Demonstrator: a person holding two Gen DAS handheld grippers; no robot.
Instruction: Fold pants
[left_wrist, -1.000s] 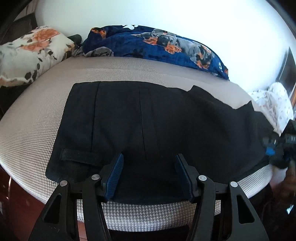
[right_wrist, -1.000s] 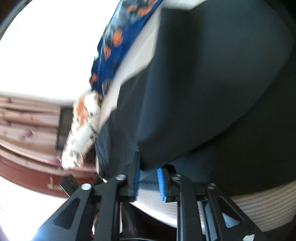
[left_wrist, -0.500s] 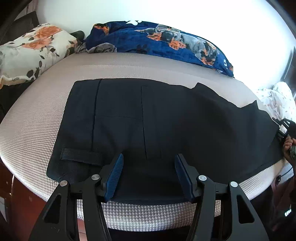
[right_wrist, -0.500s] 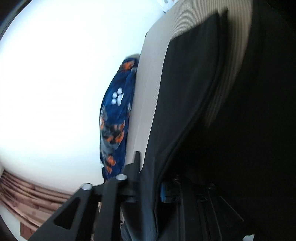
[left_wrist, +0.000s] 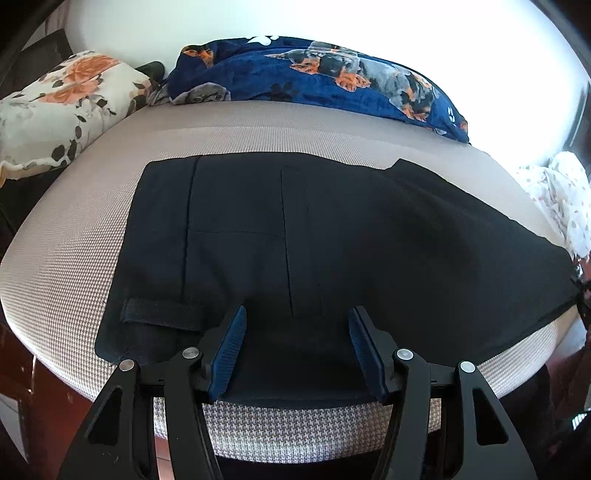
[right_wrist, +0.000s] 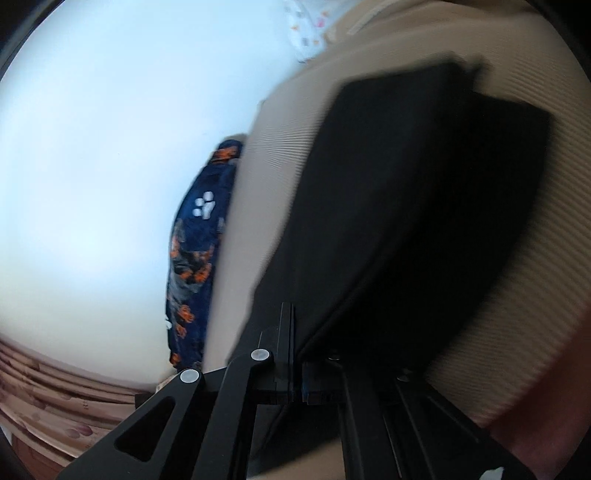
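We see a bed (left_wrist: 74, 266) covered in a pale houndstooth weave, its rounded near edge running just in front of the left tongs (left_wrist: 295, 347) and its far side ending against a white wall (left_wrist: 369, 44). Spread flat across the middle of it lie the black pants (left_wrist: 332, 240), waistband end toward the left and the legs reaching off to the right, where the cloth comes to the very edge of the mattress; bare cover shows on the far side, along the left and in a narrow band at the near edge. Along the wall lies a bunched blue blanket (left_wrist: 332, 77) printed with dogs and paw marks, well apart from the pants, with a floral pillow (left_wrist: 62, 107) at the far left corner and a white spotted cloth (left_wrist: 561, 192) at the far right. Our left tongs hover over the near hem of the pants with the blue-padded fingers (left_wrist: 229, 347) spread wide, the cloth lying between them and nothing gripped. In the blurred right wrist view, our right tongs (right_wrist: 297, 369) are closed to a narrow slit right at the edge of the pants (right_wrist: 406, 221), which rise away from them as a dark sheet, and the fabric appears pinched between the fingers.
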